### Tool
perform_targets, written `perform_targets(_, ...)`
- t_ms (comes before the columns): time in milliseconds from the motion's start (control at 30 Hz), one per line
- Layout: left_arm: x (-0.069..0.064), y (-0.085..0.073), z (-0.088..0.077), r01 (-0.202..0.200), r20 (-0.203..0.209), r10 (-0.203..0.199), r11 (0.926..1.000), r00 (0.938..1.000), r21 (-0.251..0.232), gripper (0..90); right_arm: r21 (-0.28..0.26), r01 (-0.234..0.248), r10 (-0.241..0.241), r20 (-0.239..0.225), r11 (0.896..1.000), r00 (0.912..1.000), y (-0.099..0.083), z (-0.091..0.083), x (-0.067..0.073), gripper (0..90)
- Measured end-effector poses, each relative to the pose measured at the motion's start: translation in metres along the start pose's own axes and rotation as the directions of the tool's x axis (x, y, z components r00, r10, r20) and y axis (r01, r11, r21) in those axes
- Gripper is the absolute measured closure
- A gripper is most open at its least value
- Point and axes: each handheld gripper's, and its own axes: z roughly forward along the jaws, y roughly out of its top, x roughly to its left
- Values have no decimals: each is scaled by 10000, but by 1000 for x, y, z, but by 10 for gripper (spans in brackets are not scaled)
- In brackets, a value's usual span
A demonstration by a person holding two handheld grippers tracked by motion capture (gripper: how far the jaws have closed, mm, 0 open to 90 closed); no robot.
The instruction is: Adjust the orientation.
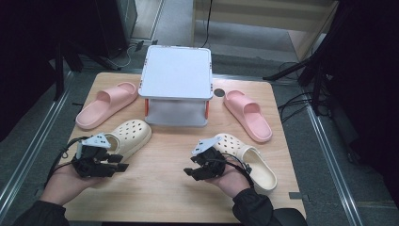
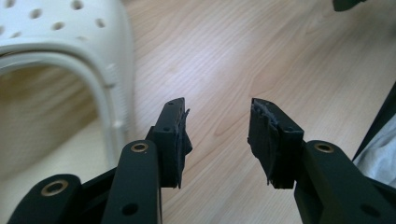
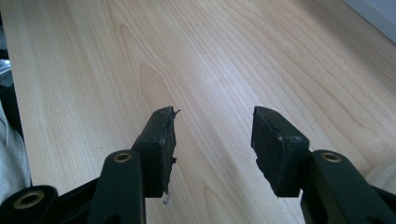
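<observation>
The left claw point(image 1: 123, 167) hung released over the tabletop point(image 1: 160, 188), just beside the left clog point(image 1: 129, 135). The right claw point(image 1: 188, 172) gaped empty too, the right clog point(image 1: 249, 160) beside it. Pink slides point(image 1: 107, 103) flanked a white stand point(image 1: 176, 73) behind.

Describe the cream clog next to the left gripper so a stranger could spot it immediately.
Start at the white two-tier rack at the table's far middle. Just in front of its left corner lies the cream clog, beside the left gripper. Unlike the pink slide behind it, its toe is perforated.
</observation>
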Motion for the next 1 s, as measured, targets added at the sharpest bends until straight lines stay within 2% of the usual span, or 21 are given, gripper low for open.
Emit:
perform_targets(100,9,-4,-5,215,-325,-214,9998,9992,24,559,66,48,-48,-8,10000,10000,0,1,0,499)
perform_targets(233,19,-7,-2,602,-682,-594,9981,9959,88,559,204,107,-107,22,9997,9999,0,4,1,494)
perform_targets(333,25,-6,4,730,-761,-718,9972,9945,134,551,234,159,-159,24,9996,9999,0,5,1,493)
perform_targets(367,28,-6,5,847,-621,-852,9964,9944,-102,570,236,160,-161,40,9996,9999,0,5,1,492)
perform_targets(400,30,-5,5,914,-600,-920,9957,9939,-136,565,236,164,-165,43,9996,9999,0,5,1,492)
perform_targets(533,32,-4,6,965,-524,-976,9951,9938,-235,568,285,160,-161,45,9995,9999,0,6,0,491)
perform_targets(600,31,-4,4,916,-825,-931,9956,9922,-216,536,291,175,-177,52,9994,9998,0,6,1,490)
perform_targets(667,31,-4,2,956,-949,-981,9950,9906,-303,531,269,199,-201,82,9994,9998,-1,5,0,490)
perform_targets(700,32,-3,4,1048,-975,-1067,9942,9895,-239,525,259,193,-196,86,9995,9998,-1,5,0,490)
perform_targets(833,37,5,22,1032,-1125,-1005,9945,9886,187,525,345,193,-196,64,9992,9998,0,7,-1,488)
perform_targets(933,41,10,32,1024,-1109,-991,9944,9889,246,587,392,204,-207,84,9990,9997,0,8,2,487)
perform_targets(1000,42,14,34,910,-1102,-883,9957,9900,197,706,379,277,-280,86,9989,9996,0,8,2,488)
